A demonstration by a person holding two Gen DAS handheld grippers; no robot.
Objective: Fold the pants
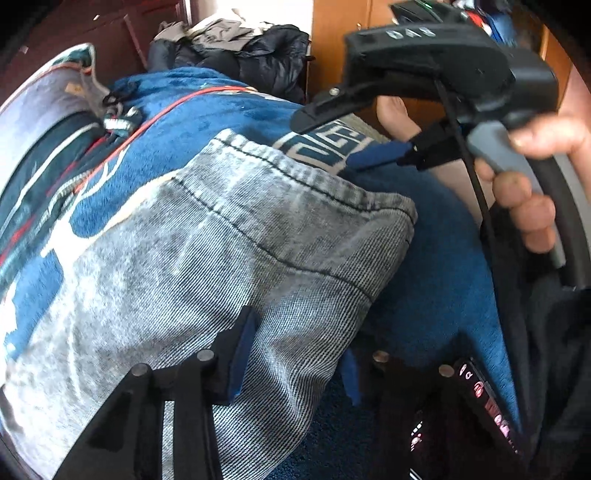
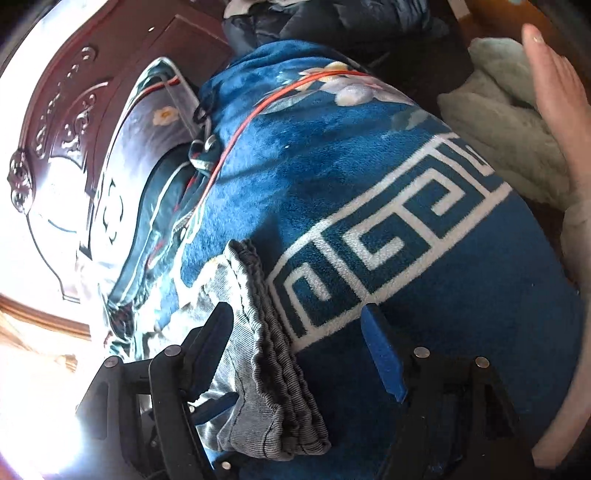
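Two grippers showed in the left wrist view. The left gripper [image 1: 295,354] sat at the bottom of the frame with its jaws spread wide, one blue-padded finger [image 1: 242,354] resting on the grey pants [image 1: 229,236] and the other down on the blanket just past the fabric's edge. The pants lay bunched on a blue patterned blanket [image 1: 424,280], their stitched seam running across the middle of the frame. Above and to the right, the right gripper [image 1: 369,147] hung over the blanket near the far end of the pants, gripped by the right hand [image 1: 532,192] on its grey trigger; its jaws stood apart with nothing between them. A red cord [image 1: 155,114] ran over the blanket on the left, and a pile of dark clothes [image 1: 251,48] sat at the back against a wooden cabinet [image 1: 343,22].

From the right wrist view, the right gripper [image 2: 299,336] had its fingers set wide. The left-hand finger [image 2: 210,339] touched the pants [image 2: 266,369], whose ribbed waistband lay folded in layers between the two fingers, while the blue-padded finger [image 2: 380,354] stood apart over the blanket [image 2: 406,221] with its white key pattern. A carved wooden headboard [image 2: 66,110] filled the left side, and a pale green fleece [image 2: 506,122] lay at the upper right beside a bare foot [image 2: 554,81].
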